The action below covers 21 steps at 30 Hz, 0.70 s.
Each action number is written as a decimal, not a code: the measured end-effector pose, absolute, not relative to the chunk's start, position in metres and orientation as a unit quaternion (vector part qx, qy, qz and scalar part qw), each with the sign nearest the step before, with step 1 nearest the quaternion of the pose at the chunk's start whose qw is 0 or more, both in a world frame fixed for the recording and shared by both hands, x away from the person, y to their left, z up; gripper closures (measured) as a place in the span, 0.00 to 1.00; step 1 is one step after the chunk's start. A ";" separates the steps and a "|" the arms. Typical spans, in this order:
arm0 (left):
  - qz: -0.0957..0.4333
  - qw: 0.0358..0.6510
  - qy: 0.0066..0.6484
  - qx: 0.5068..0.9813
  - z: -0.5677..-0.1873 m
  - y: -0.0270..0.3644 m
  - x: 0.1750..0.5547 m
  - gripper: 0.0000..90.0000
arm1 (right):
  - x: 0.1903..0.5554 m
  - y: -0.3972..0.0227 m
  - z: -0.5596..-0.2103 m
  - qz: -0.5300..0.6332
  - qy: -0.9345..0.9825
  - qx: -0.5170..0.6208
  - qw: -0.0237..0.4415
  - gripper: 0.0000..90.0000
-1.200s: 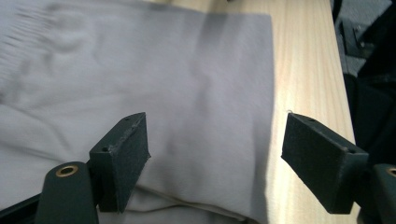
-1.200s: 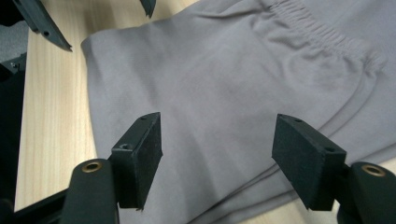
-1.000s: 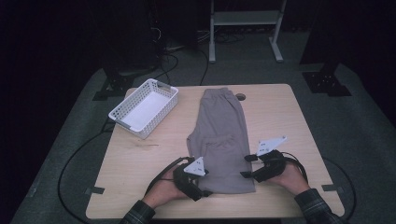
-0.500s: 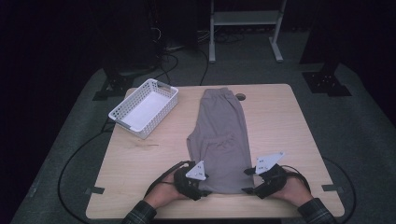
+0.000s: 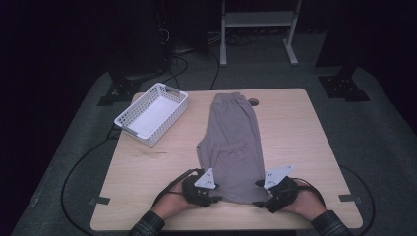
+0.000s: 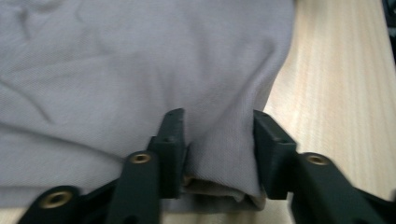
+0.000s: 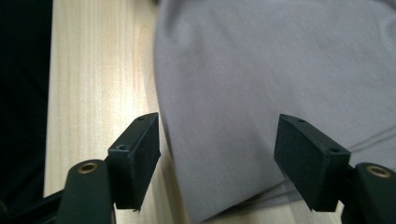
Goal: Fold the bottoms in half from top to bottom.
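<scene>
Grey shorts [image 5: 233,142] lie flat down the middle of the wooden table [image 5: 300,132], waistband at the far end. My left gripper [image 5: 216,197] rests at the near left corner of the cloth. In the left gripper view its jaws [image 6: 219,140] have just been closing, with a bunched fold of the grey cloth [image 6: 140,60] between them. My right gripper [image 5: 259,197] sits at the near right corner. Its jaws [image 7: 217,154] stand open over the edge of the cloth [image 7: 280,60]: one fingertip is above bare wood, the other above fabric.
A white plastic basket [image 5: 152,112] stands at the table's far left corner. A small round hole [image 5: 253,102] in the tabletop lies beside the waistband. Black cables trail off the near edge to both sides. Dark floor and stand legs surround the table.
The right gripper has come back toward the near edge and down to the shorts' near right corner. The left gripper has stayed put while its jaws narrowed around the cloth.
</scene>
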<state>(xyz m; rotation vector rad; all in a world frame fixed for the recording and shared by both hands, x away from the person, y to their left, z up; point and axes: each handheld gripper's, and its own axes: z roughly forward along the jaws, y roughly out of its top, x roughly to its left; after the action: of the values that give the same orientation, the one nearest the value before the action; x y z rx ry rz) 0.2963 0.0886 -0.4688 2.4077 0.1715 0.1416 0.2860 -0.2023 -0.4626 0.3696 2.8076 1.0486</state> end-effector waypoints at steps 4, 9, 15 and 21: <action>0.058 0.347 0.060 0.934 -0.468 0.088 0.293 0.44 | 0.287 -0.203 -0.464 0.341 0.930 0.123 0.063 0.34; 0.065 0.340 0.051 0.937 -0.467 0.092 0.293 0.44 | 0.288 -0.205 -0.464 0.340 0.930 0.123 0.065 0.34; 0.074 0.339 0.059 0.936 -0.465 0.092 0.295 0.72 | 0.290 -0.204 -0.464 0.342 0.929 0.121 0.068 0.33; 0.084 0.336 0.062 0.936 -0.465 0.092 0.296 0.82 | 0.292 -0.197 -0.469 0.330 0.935 0.108 0.069 0.30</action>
<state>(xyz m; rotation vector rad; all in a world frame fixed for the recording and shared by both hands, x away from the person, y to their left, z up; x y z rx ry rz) 0.2956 0.0917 -0.4653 2.4418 0.1610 0.2201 0.2924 -0.1974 -0.4685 0.3244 2.8165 0.9932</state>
